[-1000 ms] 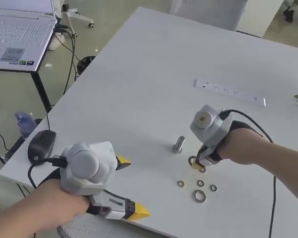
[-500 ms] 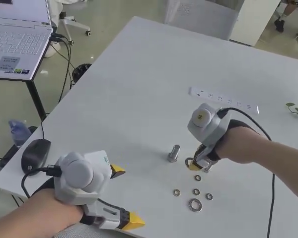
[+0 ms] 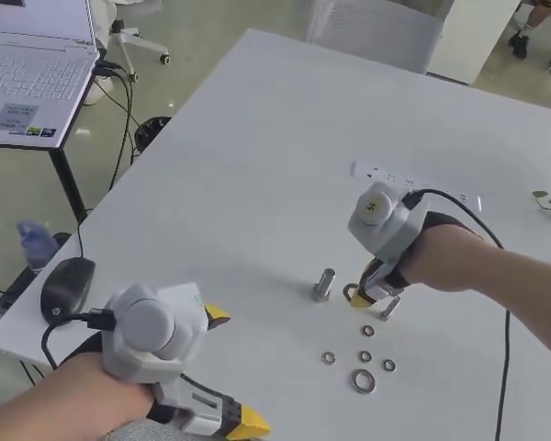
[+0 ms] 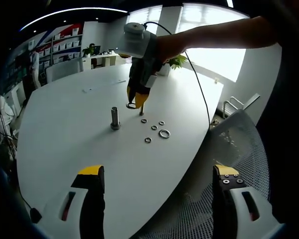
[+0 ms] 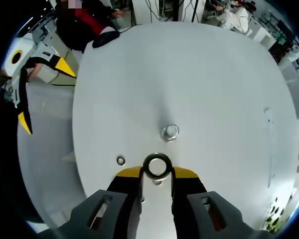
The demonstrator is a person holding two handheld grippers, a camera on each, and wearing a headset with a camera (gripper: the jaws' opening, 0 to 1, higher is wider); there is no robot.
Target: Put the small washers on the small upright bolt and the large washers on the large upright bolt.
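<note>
A large upright bolt (image 3: 323, 283) stands on the white table (image 3: 257, 165). Just right of it, my right gripper (image 3: 360, 296) is shut on a large washer (image 5: 157, 166), held edge-on between the yellow tips just short of the large bolt (image 5: 170, 132). A small upright bolt (image 3: 390, 308) stands close beside that gripper. Nearer me lie several small washers (image 3: 365, 356) and another large washer (image 3: 364, 380). My left gripper (image 3: 231, 370) hovers open and holding nothing at the table's near edge, its jaws wide apart, facing the large bolt (image 4: 114, 118) and the loose washers (image 4: 164, 133).
A white power strip (image 3: 413, 184) lies farther back on the table. Left of the table, a laptop (image 3: 28, 64) sits on a side stand, with a black mouse (image 3: 66, 285) and cables below. A mesh chair (image 4: 239, 144) stands by the near edge.
My right gripper, still holding the large washer, has shifted slightly away from me, level with the large bolt. The left gripper has sunk a little toward the near edge. The head camera moved.
</note>
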